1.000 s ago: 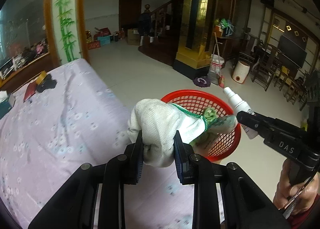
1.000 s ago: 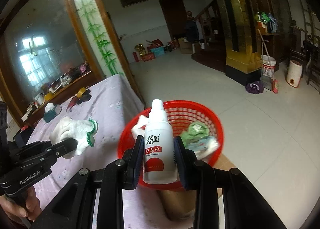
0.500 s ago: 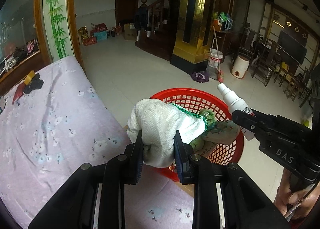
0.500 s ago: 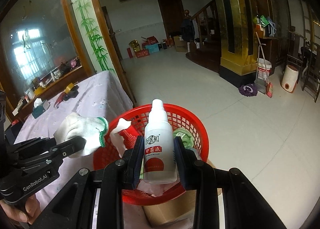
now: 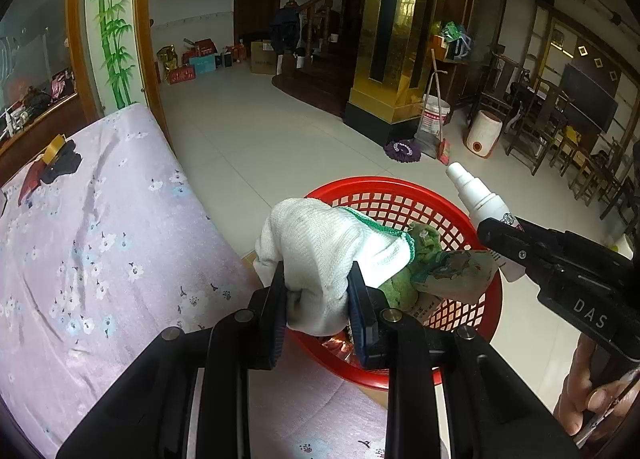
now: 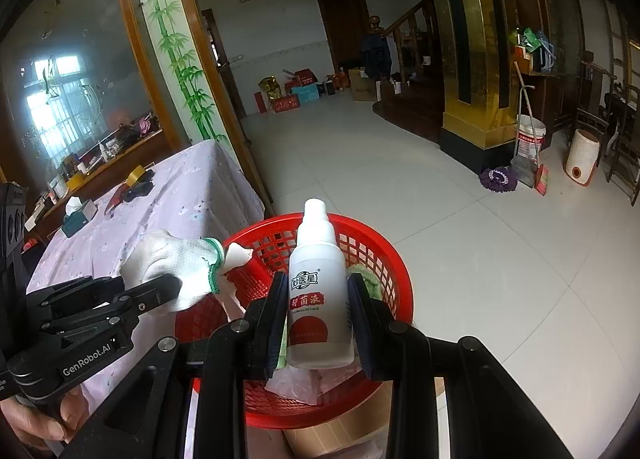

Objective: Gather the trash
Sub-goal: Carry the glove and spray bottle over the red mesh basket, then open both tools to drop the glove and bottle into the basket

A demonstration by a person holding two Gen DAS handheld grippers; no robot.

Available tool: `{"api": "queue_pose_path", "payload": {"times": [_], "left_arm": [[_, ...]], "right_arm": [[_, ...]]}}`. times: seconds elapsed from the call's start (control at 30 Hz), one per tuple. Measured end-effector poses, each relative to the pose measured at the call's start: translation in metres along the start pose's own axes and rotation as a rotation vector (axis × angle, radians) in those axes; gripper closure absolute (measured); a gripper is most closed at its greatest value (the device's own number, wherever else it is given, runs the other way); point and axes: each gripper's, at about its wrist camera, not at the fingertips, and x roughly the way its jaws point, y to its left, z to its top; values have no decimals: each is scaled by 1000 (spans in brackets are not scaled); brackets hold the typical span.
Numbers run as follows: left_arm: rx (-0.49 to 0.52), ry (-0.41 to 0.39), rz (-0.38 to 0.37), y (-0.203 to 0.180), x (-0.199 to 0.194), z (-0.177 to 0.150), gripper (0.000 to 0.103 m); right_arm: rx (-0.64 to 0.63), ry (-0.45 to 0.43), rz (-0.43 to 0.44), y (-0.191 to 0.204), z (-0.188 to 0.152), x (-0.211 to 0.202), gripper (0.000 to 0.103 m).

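My left gripper (image 5: pixel 318 291) is shut on a white knitted glove with a green cuff (image 5: pixel 320 243) and holds it over the near left rim of a red mesh basket (image 5: pixel 396 191). The glove also shows in the right wrist view (image 6: pixel 176 263). My right gripper (image 6: pixel 320 299) is shut on a white spray bottle with a red label (image 6: pixel 318 287) and holds it upright above the basket (image 6: pixel 384 259). The bottle (image 5: pixel 480 199) also shows in the left wrist view. The basket holds green crumpled wrappers (image 5: pixel 428 255), white tissue (image 6: pixel 236 259) and a clear bag.
The basket sits on a cardboard box (image 6: pixel 340 435) at the edge of a table with a lilac flowered cloth (image 5: pixel 80 239). A tape roll (image 5: pixel 56 147), dark items and a tissue box (image 6: pixel 78 215) lie at its far end. Tiled floor, a mop and a bucket lie beyond.
Both grippers have moved toward the basket with their loads; the glove now hangs over its rim and the bottle is above its middle. Neither has let go.
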Motion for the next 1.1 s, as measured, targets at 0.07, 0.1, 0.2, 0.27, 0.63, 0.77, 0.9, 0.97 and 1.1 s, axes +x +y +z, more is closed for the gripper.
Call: {"api": "queue_pose_path", "payload": {"times": [0.07, 0.1, 0.2, 0.27, 0.63, 0.77, 0.9, 0.97, 1.1], "left_arm": [[2, 1, -3, 0, 1, 0, 77], [3, 1, -3, 0, 1, 0, 77], [0, 1, -5, 0, 1, 0, 77], [2, 0, -4, -1, 1, -1, 77], [9, 8, -24, -7, 9, 3, 72], [9, -5, -28, -8, 10, 4, 43], [-12, -14, -31, -4, 2, 2, 38], [-18, -26, -22, -1, -5, -1, 37], [-24, -65, 14, 6, -22, -10, 32]], "right_arm": [[6, 3, 7, -1, 1, 2, 70], [7, 4, 11, -1, 1, 2, 70], [7, 4, 17, -1, 3, 2, 70], [12, 4, 25, -3, 4, 3, 70], [41, 8, 43, -9, 15, 15, 69], [33, 23, 18, -10, 17, 24, 57], [40, 1, 15, -10, 15, 14, 44], [43, -19, -6, -10, 12, 4, 43], [30, -60, -94, -6, 7, -15, 22]]}}
